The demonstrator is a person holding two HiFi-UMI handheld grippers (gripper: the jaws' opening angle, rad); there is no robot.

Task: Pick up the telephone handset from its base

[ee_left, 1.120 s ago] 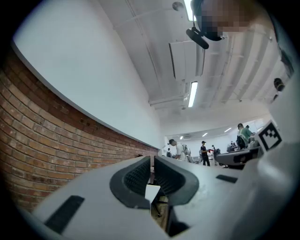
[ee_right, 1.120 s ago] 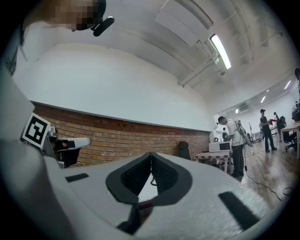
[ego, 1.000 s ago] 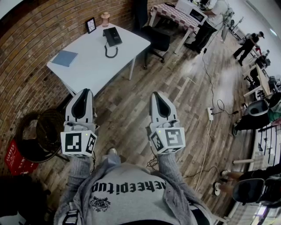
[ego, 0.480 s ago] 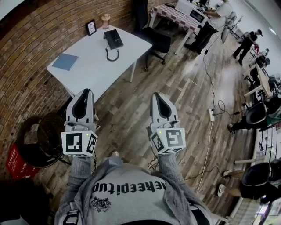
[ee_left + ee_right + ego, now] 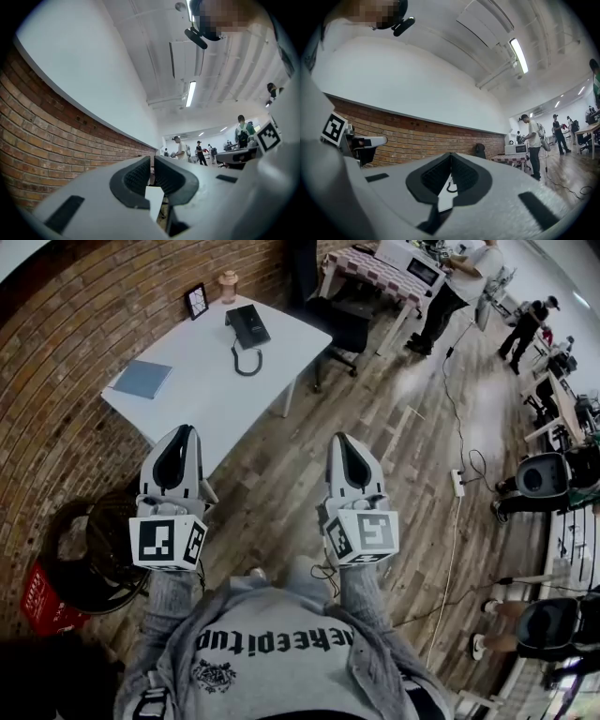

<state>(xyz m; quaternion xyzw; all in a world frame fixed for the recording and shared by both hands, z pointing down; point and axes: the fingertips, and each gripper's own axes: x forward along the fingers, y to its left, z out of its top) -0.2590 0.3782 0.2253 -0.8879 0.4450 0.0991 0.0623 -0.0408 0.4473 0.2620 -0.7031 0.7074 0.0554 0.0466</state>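
Note:
A black telephone (image 5: pixel 247 325) with its handset on the base sits at the far end of a white table (image 5: pixel 197 381); its coiled cord (image 5: pixel 246 362) curls toward me. My left gripper (image 5: pixel 181 433) and right gripper (image 5: pixel 339 441) are held side by side over the wooden floor, well short of the phone. Both are shut with nothing between the jaws. In the right gripper view the cord (image 5: pixel 451 187) and a strip of white table show through the narrow slit between the pads. The left gripper view shows only a sliver of table (image 5: pixel 154 201).
A blue notebook (image 5: pixel 142 379), a small picture frame (image 5: pixel 196 300) and a jar (image 5: pixel 228 283) also lie on the table. A black office chair (image 5: pixel 328 315) stands beyond it, a fan (image 5: pixel 94 540) and red crate (image 5: pixel 42 601) to my left. A brick wall runs along the left. People stand far right.
The table and phone have slid slightly nearer and lower in the head view as I step forward. Both grippers keep their pose and stay shut.

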